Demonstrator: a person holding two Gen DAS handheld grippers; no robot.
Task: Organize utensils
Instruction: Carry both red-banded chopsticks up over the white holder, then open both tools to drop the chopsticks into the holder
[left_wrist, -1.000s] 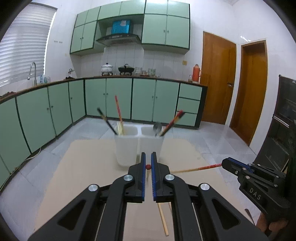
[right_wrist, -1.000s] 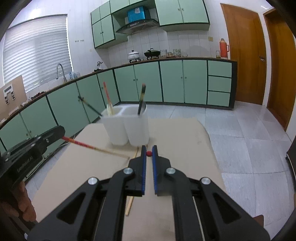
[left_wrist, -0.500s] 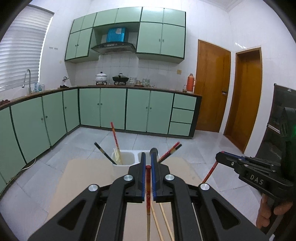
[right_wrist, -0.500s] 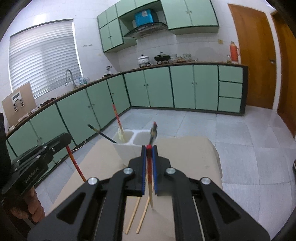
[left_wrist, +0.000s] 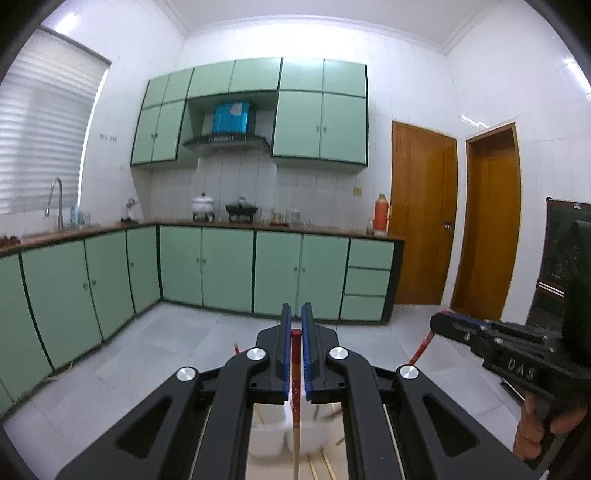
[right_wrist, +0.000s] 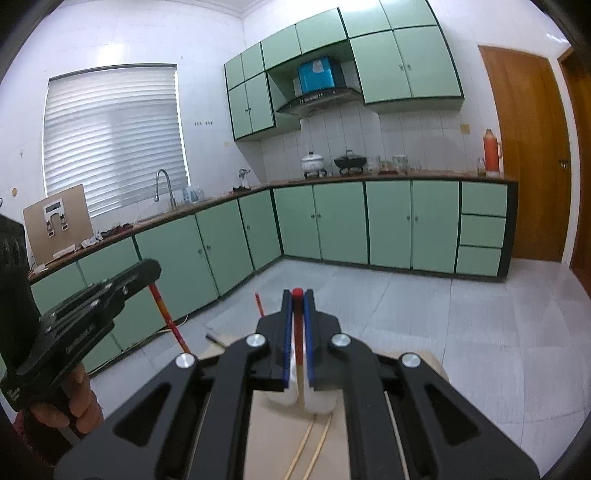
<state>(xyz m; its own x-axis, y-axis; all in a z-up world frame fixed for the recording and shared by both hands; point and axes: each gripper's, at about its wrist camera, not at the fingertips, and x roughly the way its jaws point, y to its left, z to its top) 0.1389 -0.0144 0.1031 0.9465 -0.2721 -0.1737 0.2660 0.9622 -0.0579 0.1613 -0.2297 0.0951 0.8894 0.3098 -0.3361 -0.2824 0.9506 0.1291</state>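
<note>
My left gripper (left_wrist: 295, 314) is shut on the red top of a chopstick (left_wrist: 295, 373) that hangs straight down over the white two-compartment utensil holder (left_wrist: 269, 435). My right gripper (right_wrist: 297, 300) is shut on another red-topped chopstick (right_wrist: 297, 332), which also hangs over the holder (right_wrist: 282, 395). Each gripper shows in the other's view: the right gripper (left_wrist: 441, 325) with its chopstick (left_wrist: 421, 349), the left gripper (right_wrist: 147, 269) with its chopstick (right_wrist: 168, 314). A red chopstick tip (right_wrist: 258, 301) pokes up from the holder.
Loose wooden chopsticks (right_wrist: 310, 443) lie on the beige table (right_wrist: 428, 365) just in front of the holder. Green kitchen cabinets (left_wrist: 225, 273), a tiled floor and wooden doors (left_wrist: 421, 218) surround the table. A person's hand (left_wrist: 535, 428) holds the right gripper.
Both grippers have risen well above the table with their chopsticks. The chopsticks swung from lying level to hanging downward. The holder has slid to the bottom of both views.
</note>
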